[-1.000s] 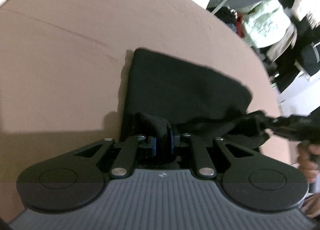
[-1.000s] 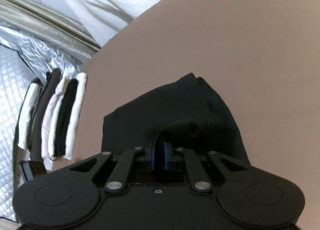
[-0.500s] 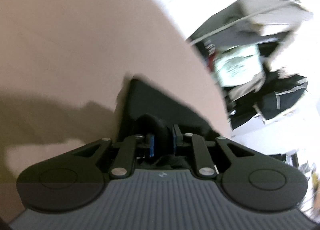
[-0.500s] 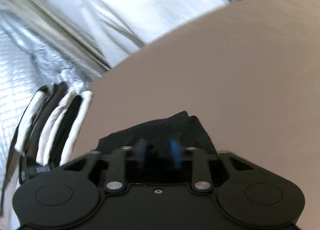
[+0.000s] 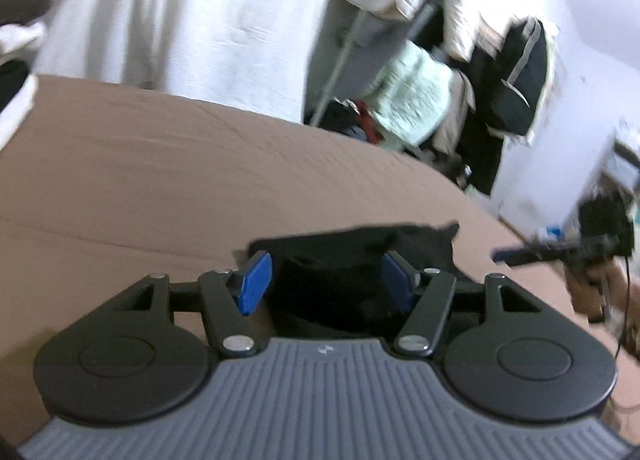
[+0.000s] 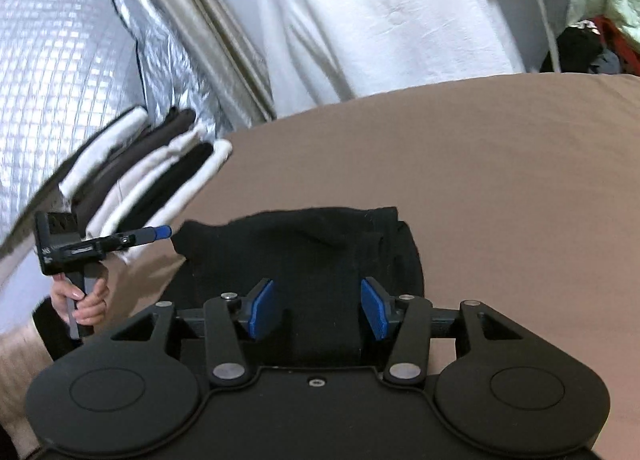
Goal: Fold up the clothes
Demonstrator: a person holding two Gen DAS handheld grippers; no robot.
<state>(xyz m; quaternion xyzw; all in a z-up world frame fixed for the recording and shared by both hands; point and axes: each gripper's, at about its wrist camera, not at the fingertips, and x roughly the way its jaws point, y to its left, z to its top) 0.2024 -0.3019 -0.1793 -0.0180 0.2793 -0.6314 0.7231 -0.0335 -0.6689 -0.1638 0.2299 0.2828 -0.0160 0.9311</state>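
Observation:
A folded black garment (image 5: 352,248) lies on the brown bed sheet (image 5: 160,180). My left gripper (image 5: 326,282) hovers just over its near edge. The jaws are opening, and the blue pads (image 5: 256,286) stand apart from the cloth between them. In the right wrist view the same black garment (image 6: 304,248) sits ahead of my right gripper (image 6: 318,308). Those jaws are opening too, and its blue pads (image 6: 374,310) stay clear of the fabric below. A person's hand (image 6: 84,300) holds the left gripper (image 6: 160,232) at the garment's left corner.
A stack of folded white, brown and black clothes (image 6: 140,180) stands at the left edge of the bed. White fabric (image 6: 380,20) and silver foil (image 6: 60,40) hang behind. A cluttered clothes rack (image 5: 460,100) stands past the bed's far right.
Both grippers were shut on folds of the black garment. Both have let go, rolled level and drawn back a little. The garment now lies flat and folded.

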